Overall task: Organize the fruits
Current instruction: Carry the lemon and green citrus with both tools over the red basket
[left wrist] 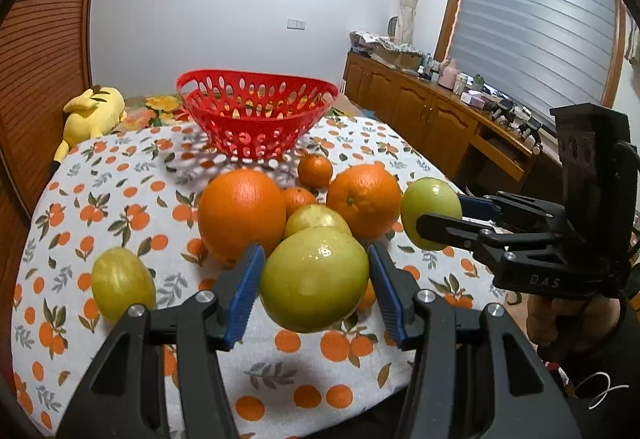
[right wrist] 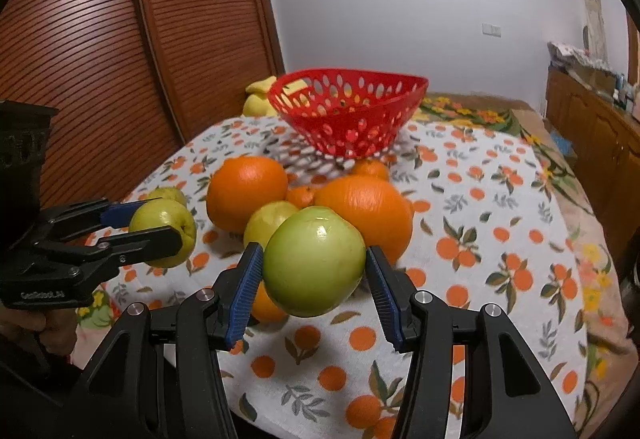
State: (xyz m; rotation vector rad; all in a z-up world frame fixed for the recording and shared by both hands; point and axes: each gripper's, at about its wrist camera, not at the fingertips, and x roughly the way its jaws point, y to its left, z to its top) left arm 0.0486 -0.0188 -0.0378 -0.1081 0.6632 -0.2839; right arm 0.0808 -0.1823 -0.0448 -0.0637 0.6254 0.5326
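my left gripper [left wrist: 316,281] pinches a yellow-green apple [left wrist: 314,279], blue pads pressed on both its sides, the fruit clear of the cloth. my right gripper [right wrist: 314,263] pinches a greener apple [right wrist: 314,261] the same way, also lifted off the table. each gripper shows in the other's wrist view, off to the side with its fruit clamped.

the red basket [left wrist: 256,111] stands at the far side of the table, on the orange-print tablecloth [left wrist: 120,207]; i cannot make out any fruit inside it through the holes.

between the grippers and the basket i see a cluster on the cloth: a big orange on the left [left wrist: 242,215], a second big orange on the right [left wrist: 364,201], two small mandarins [left wrist: 315,170] between and behind them, and one more yellow-green apple in the middle [left wrist: 316,219]. another yellow-green apple [left wrist: 122,283] lies apart at the left.

a yellow plush toy [left wrist: 94,115] lies beyond the table's left edge.
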